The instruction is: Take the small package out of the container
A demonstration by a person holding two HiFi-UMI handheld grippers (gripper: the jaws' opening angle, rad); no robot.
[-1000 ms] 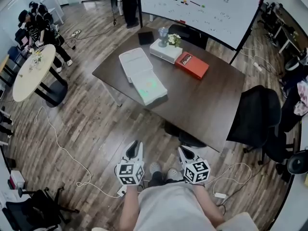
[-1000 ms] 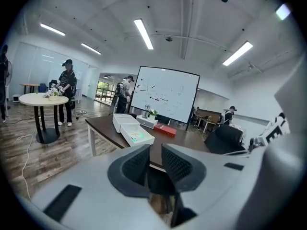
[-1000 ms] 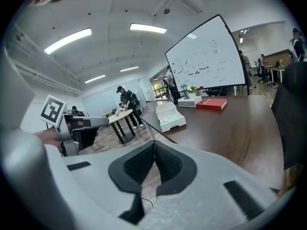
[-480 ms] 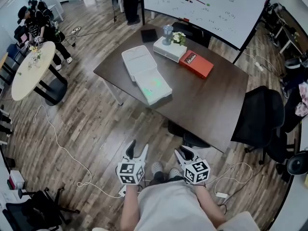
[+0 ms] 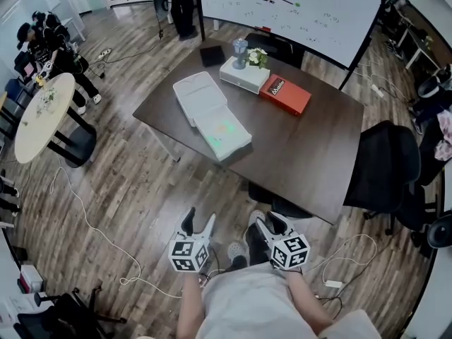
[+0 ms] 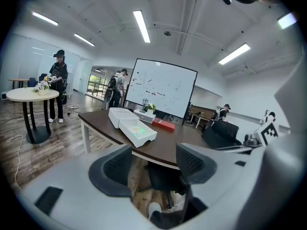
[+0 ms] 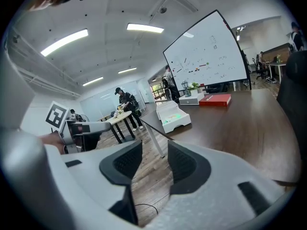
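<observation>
A white container lies with its lid folded back on the dark table; a small greenish package rests inside it. Both grippers hang low over the wooden floor in front of the person's body, well short of the table. My left gripper has its jaws opening with nothing between them. My right gripper is also opening and is empty. The left gripper view shows the left gripper, with the container far beyond it. In the right gripper view, the right gripper has the container distant ahead of it.
On the table's far side are a white box with flowers, a red box and a black pad. A black chair stands at the table's right. A round white table and people are at the far left. Cables trail on the floor.
Both grippers' jaws have spread from nearly shut to apart. The grippers stay low by the person's body; the table sits much as before.
</observation>
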